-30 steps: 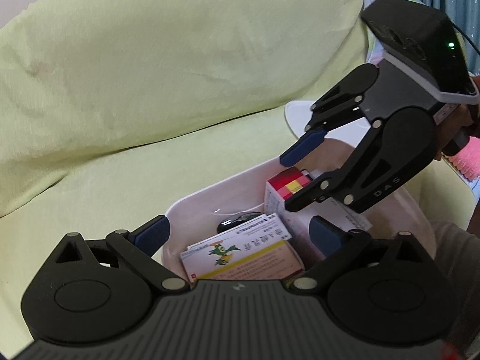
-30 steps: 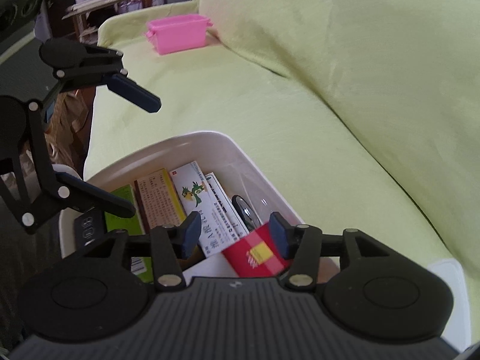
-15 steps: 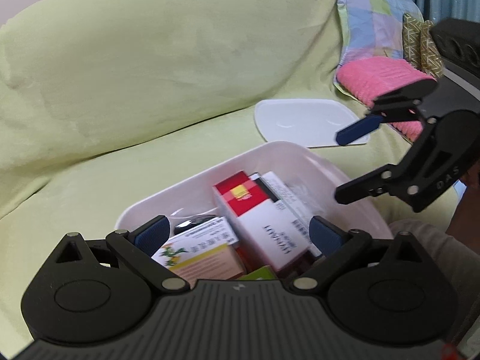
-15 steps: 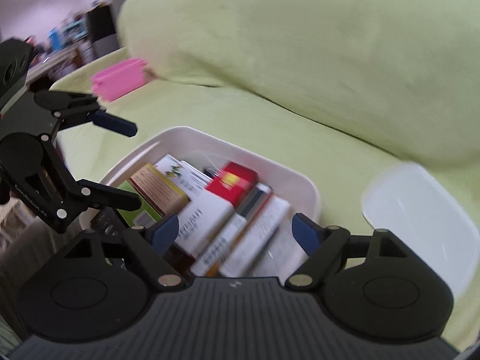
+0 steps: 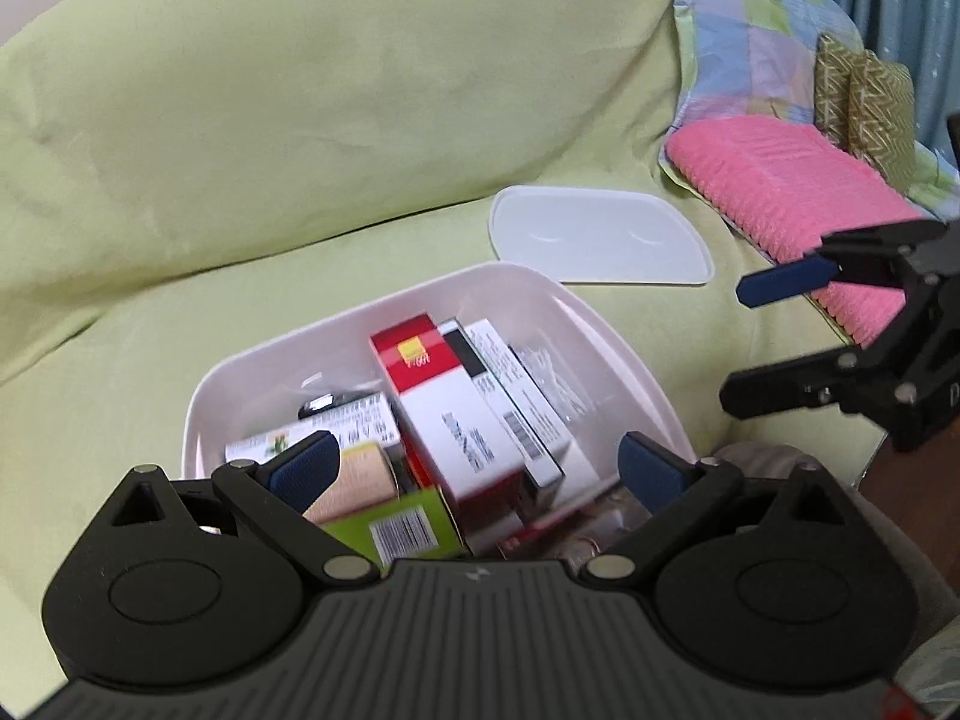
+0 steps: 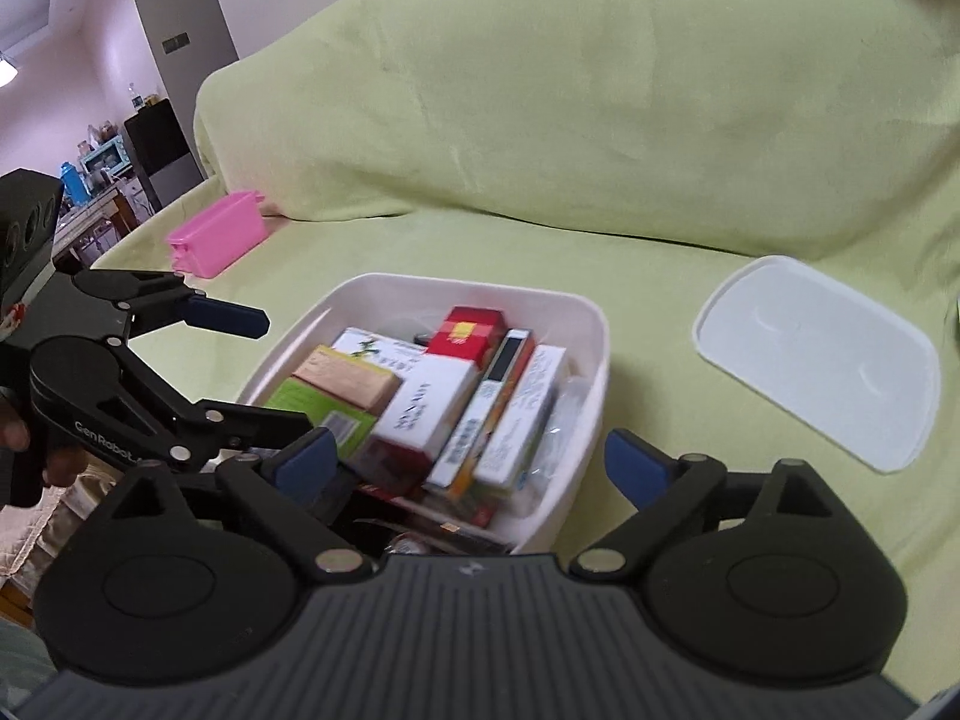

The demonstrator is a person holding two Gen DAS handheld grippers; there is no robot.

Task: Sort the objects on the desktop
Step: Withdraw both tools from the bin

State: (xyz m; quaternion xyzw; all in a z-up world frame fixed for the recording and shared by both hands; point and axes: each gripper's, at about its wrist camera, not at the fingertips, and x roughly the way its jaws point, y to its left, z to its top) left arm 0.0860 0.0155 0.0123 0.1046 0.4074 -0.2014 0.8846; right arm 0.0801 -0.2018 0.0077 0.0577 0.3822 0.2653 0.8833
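A white plastic bin (image 5: pixel 336 324) sits on the green sofa seat, packed with several medicine boxes. Among them are a red-and-white box (image 5: pixel 420 354) and a green box (image 5: pixel 408 522). My left gripper (image 5: pixel 477 465) hovers open over the bin's near edge, with nothing between its fingers. At the bin's right, above the seat, my right gripper (image 5: pixel 735 345) is also open and holds nothing. In the right wrist view the bin (image 6: pixel 480 288) lies ahead of the right gripper (image 6: pixel 471 459), and the left gripper (image 6: pixel 285 371) stands at the bin's left side. The bin's white lid (image 6: pixel 822 360) lies flat to the right.
The sofa's green back cushion (image 5: pixel 300 90) rises behind the bin. A pink knitted cushion (image 5: pixel 780 180) and a patchwork cloth (image 5: pixel 738 54) lie at the far right. A pink plastic container (image 6: pixel 219 234) sits on the seat at the far left.
The right gripper has drawn back from over the bin to its right side and opened wider. Both views have pulled away, showing more of the bin and the lid.
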